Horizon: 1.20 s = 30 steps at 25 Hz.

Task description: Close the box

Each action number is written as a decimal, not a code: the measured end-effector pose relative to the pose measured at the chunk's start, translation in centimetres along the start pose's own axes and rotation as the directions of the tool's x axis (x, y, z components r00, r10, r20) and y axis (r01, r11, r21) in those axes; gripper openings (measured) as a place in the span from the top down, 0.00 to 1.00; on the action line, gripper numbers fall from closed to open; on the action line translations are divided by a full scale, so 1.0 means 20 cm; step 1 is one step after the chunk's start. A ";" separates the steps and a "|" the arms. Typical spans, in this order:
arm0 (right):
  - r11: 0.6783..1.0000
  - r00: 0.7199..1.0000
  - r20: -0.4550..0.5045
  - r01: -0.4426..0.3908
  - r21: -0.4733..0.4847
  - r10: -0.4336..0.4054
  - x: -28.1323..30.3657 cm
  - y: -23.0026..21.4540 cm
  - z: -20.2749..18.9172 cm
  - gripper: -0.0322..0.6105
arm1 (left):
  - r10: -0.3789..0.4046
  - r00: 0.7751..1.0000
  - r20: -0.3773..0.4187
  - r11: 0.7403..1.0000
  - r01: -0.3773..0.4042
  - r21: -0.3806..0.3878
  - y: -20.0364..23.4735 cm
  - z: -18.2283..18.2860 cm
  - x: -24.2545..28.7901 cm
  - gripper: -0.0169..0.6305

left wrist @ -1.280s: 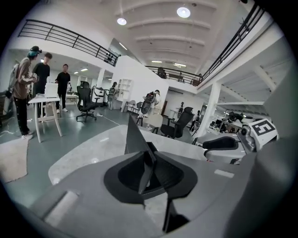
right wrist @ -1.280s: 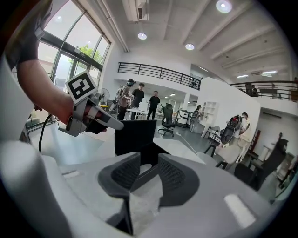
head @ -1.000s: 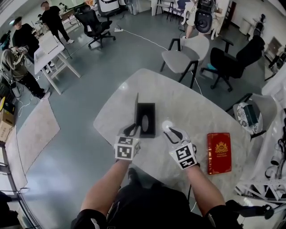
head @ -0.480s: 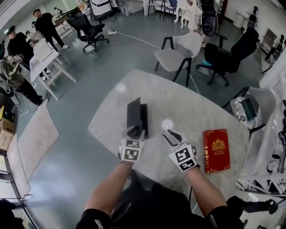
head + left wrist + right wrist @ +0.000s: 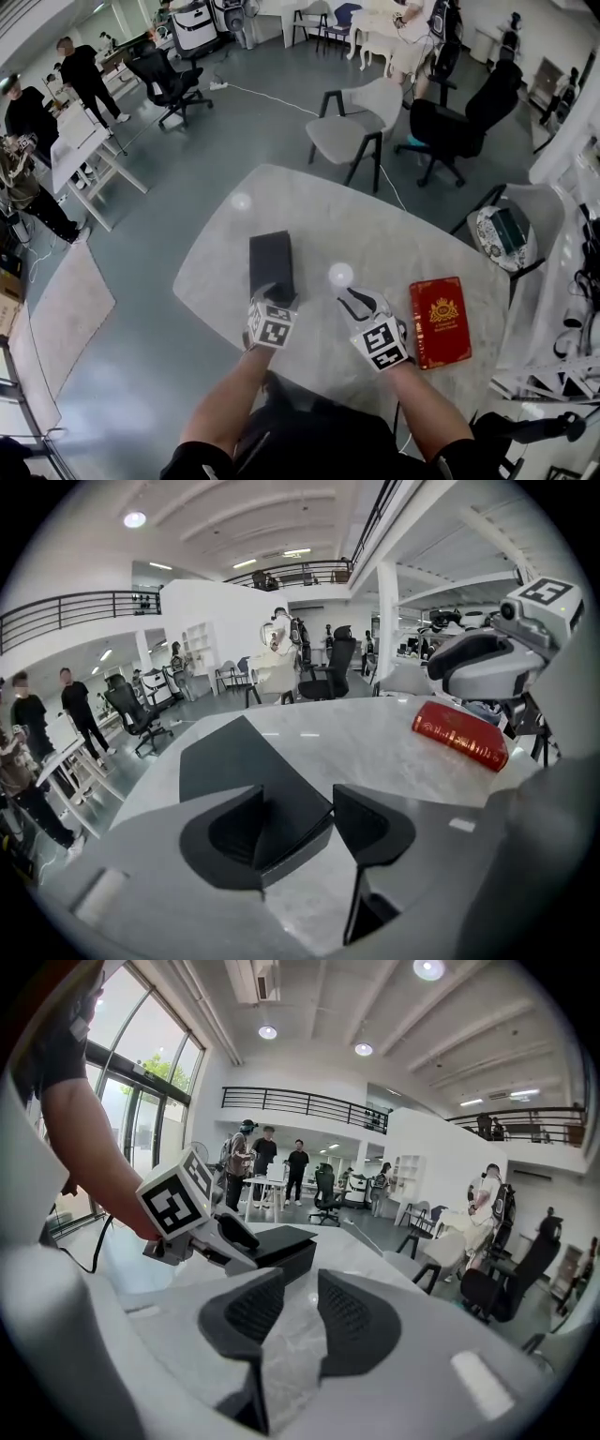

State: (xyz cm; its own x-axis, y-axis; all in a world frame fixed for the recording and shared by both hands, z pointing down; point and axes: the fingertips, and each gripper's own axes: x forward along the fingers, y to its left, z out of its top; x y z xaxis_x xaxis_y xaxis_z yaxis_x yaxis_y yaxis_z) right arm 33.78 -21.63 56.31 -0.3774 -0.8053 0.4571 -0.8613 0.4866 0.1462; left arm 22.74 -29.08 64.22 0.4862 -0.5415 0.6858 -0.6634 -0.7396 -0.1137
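The black box [image 5: 270,262] lies flat on the marble table [image 5: 403,246] with its lid down. My left gripper [image 5: 273,296] is at the box's near edge. In the left gripper view its jaws are opening around the near corner of the box [image 5: 234,761]. The corner lies against the left pad, and a gap shows at the right pad. My right gripper [image 5: 354,300] hovers over bare table to the right of the box, jaws apart with nothing between them. From the right gripper view, the box [image 5: 281,1246] lies ahead to the left, behind the left gripper [image 5: 202,1222].
A red book [image 5: 439,321] lies on the table right of my right gripper. A grey chair [image 5: 352,131] and a black office chair [image 5: 459,122] stand beyond the far table edge, a white chair [image 5: 525,225] at the right. People stand far left.
The lid, upright a second ago, has swung down flat onto the box. My left gripper followed it down at the near edge, and its jaws have spread. The right gripper has barely moved.
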 end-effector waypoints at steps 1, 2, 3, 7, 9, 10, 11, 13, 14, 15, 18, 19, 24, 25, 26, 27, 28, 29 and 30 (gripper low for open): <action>1.000 1.000 -0.003 0.004 0.000 -0.004 -0.01 -0.01 0.01 0.78 | -0.010 1.000 -0.006 1.000 0.010 -0.004 0.00 -0.01 0.01 0.60; 1.000 1.000 -0.007 0.008 -0.001 -0.008 -0.02 -0.01 0.01 0.78 | -0.021 1.000 -0.009 1.000 0.020 -0.011 -0.01 -0.01 0.01 0.60; 1.000 1.000 -0.010 0.013 -0.002 -0.013 -0.03 -0.02 0.01 0.78 | -0.033 0.999 -0.010 0.999 0.033 -0.021 -0.01 -0.02 0.01 0.63; 0.999 0.999 -0.009 0.036 -0.006 -0.037 -0.06 -0.05 0.05 0.78 | -0.075 0.997 0.026 0.996 0.077 -0.050 0.00 0.01 -0.04 0.64; 0.999 0.999 0.001 0.053 0.007 -0.053 -0.07 -0.06 0.11 0.78 | -0.099 0.993 0.064 0.993 0.102 -0.052 0.01 0.06 -0.10 0.64; 0.998 0.998 0.008 0.062 0.018 -0.062 -0.08 -0.07 0.14 0.78 | -0.108 0.990 0.088 0.992 0.113 -0.051 0.03 0.09 -0.14 0.64; 0.997 0.997 0.017 0.072 0.030 -0.073 -0.08 -0.07 0.17 0.78 | -0.115 0.987 0.114 0.991 0.121 -0.050 0.04 0.12 -0.17 0.65; 0.994 0.995 0.034 0.094 0.053 -0.096 -0.09 -0.09 0.22 0.80 | -0.123 0.978 0.167 0.990 0.132 -0.047 0.09 0.19 -0.24 0.67; 0.992 0.993 0.045 0.105 0.065 -0.108 -0.09 -0.10 0.25 0.81 | -0.126 0.973 0.193 0.989 0.137 -0.047 0.12 0.23 -0.28 0.68; 0.990 0.991 0.055 0.116 0.079 -0.120 -0.10 -0.11 0.29 0.82 | -0.129 0.967 0.218 0.989 0.143 -0.048 0.14 0.27 -0.33 0.70; 0.980 0.983 0.094 0.146 0.137 -0.159 -0.16 -0.14 0.39 0.86 | -0.141 0.948 0.286 0.986 0.161 -0.047 0.21 0.40 -0.45 0.74; 0.975 0.979 0.106 0.155 0.156 -0.173 -0.18 -0.14 0.42 0.87 | -0.143 0.940 0.310 0.985 0.164 -0.045 0.23 0.44 -0.50 0.75; 0.953 0.961 0.151 0.192 0.234 -0.231 -0.29 -0.15 0.50 0.94 | -0.169 0.892 0.418 0.980 0.197 -0.023 0.32 0.58 -0.67 0.80; 0.949 0.957 0.162 0.198 0.247 -0.242 -0.30 -0.15 0.52 0.95 | -0.173 0.883 0.437 0.979 0.201 -0.018 0.33 0.60 -0.70 0.82; 0.945 0.952 0.172 0.203 0.258 -0.252 -0.32 -0.15 0.54 0.95 | -0.174 0.874 0.454 0.979 0.202 -0.013 0.35 0.62 -0.74 0.83; 0.941 0.948 0.184 0.206 0.268 -0.260 -0.33 -0.16 0.56 0.95 | -0.172 0.867 0.468 0.980 0.199 -0.008 0.37 0.64 -0.76 0.84; 0.938 0.943 0.197 0.207 0.277 -0.267 -0.34 -0.16 0.58 0.95 | -0.168 0.862 0.479 0.981 0.194 -0.004 0.40 0.65 -0.79 0.85; 0.936 0.939 0.212 0.206 0.285 -0.271 -0.34 -0.17 0.61 0.95 | -0.160 0.858 0.488 0.983 0.185 -0.004 0.42 0.66 -0.81 0.87; 0.935 0.935 0.227 0.201 0.291 -0.272 -0.35 -0.17 0.64 0.95 | -0.147 0.857 0.495 0.985 0.175 -0.010 0.45 0.67 -0.83 0.90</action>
State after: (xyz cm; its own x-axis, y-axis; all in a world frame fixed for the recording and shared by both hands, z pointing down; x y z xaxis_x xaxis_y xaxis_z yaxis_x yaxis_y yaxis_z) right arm 34.96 -22.05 41.34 -0.1963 -0.9622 0.1890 -0.9805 0.1948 -0.0265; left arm 16.27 -32.02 42.18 0.7954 -0.5528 0.2485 -0.5738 -0.8189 0.0147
